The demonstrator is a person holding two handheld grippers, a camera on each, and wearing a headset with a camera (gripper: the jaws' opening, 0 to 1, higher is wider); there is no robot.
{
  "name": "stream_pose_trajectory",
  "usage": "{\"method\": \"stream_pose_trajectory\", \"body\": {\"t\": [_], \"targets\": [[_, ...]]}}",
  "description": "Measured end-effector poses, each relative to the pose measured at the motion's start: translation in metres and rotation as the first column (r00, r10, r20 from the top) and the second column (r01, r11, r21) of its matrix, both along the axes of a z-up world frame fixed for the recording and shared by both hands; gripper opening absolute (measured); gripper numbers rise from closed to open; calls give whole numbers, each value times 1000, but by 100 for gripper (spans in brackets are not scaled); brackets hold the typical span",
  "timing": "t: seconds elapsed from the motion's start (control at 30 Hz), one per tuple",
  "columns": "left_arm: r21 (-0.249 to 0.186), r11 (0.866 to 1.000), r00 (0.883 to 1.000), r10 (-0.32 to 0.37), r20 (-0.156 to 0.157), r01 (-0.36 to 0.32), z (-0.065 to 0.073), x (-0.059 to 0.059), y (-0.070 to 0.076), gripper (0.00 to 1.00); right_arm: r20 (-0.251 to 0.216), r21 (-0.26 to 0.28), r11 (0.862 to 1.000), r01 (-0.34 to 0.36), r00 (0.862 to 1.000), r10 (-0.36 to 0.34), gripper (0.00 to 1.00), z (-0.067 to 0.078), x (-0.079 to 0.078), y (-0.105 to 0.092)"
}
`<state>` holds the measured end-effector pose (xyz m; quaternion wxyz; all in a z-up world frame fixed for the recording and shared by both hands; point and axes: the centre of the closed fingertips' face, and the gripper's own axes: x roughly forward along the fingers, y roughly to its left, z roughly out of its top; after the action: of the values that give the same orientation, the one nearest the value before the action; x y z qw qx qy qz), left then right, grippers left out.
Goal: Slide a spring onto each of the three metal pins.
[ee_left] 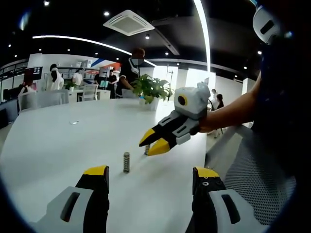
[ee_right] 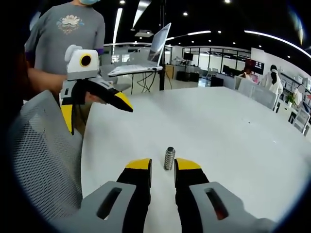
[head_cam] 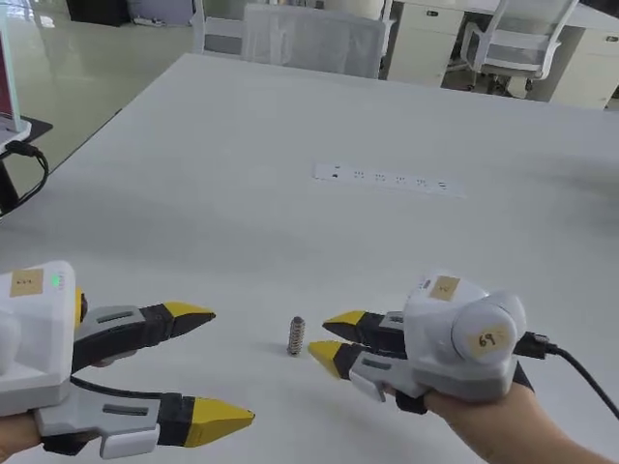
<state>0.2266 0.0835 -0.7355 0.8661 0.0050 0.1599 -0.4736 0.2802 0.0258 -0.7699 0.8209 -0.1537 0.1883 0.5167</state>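
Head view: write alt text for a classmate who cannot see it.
A small spring stands upright on a white table, just ahead of the open right claw. The left claw, wide open, points in from the left.

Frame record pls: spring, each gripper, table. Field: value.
spring: one, standing upright on the table, nothing touching it
left gripper: open wide, empty, apart from the spring
right gripper: open narrowly, empty, tips aimed at the spring, close beside it
table: white, with a socket strip set in the far part
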Motion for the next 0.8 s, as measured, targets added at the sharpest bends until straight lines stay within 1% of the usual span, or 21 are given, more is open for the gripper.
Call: {"method": "stream_pose_trajectory", "body": {"t": [0.03, 0.1, 0.17, 0.27, 0.4, 0.47, 0.5, 0.53, 0.57, 0.67, 0.8], "targets": [[1, 1000, 1000, -1, 0, 1, 0, 0, 0, 66, -1, 1, 1000, -4, 1000, 4, 17, 2, -3, -1], [5, 1000, 1000, -4, -1, 4, -1, -1, -1, 66, -23, -6, 1000, -10, 1000, 10, 17, 2, -8, -3], [8, 1000, 1000, -4, -2, 4, -2, -1, -1, 66, -14, -6, 1000, -27, 1000, 27, 17, 5, -14, -7], [4, 1000, 1000, 0, -4, 0, -2, 0, -1, 66, -30, -12, 999, -37, 999, 37, 18, 7, -23, -14], [7, 1000, 1000, -4, -6, 4, -4, 0, -4, 66, -28, -25, 999, -45, 999, 44, 19, 9, -30, -28], [7, 1000, 1000, -6, -6, 6, -4, 0, -6, 66, -33, -30, 999, -41, 999, 40, 20, 9, -32, -36], [7, 1000, 1000, -7, -5, 7, -4, 0, -7, 66, -46, -28, 999, -35, 998, 34, 20, 8, -33, -38], [6, 1000, 1000, -8, -5, 8, -3, 1, -8, 66, -48, -28, 999, -28, 999, 26, 21, 9, -34, -41], [5, 1000, 1000, -8, -4, 8, -3, 1, -9, 67, -31, -30, 999, -25, 999, 24, 21, 11, -34, -44], [3, 1000, 1000, -9, -2, 9, -3, 2, -11, 67, -26, -22, 1000, -6, 1000, 5, 22, 16, -35, -55], [10, 1000, 1000, -11, -1, 11, -4, 2, -12, 68, -11, -26, 999, 33, 999, -33, 22, 21, -31, -77]]}}
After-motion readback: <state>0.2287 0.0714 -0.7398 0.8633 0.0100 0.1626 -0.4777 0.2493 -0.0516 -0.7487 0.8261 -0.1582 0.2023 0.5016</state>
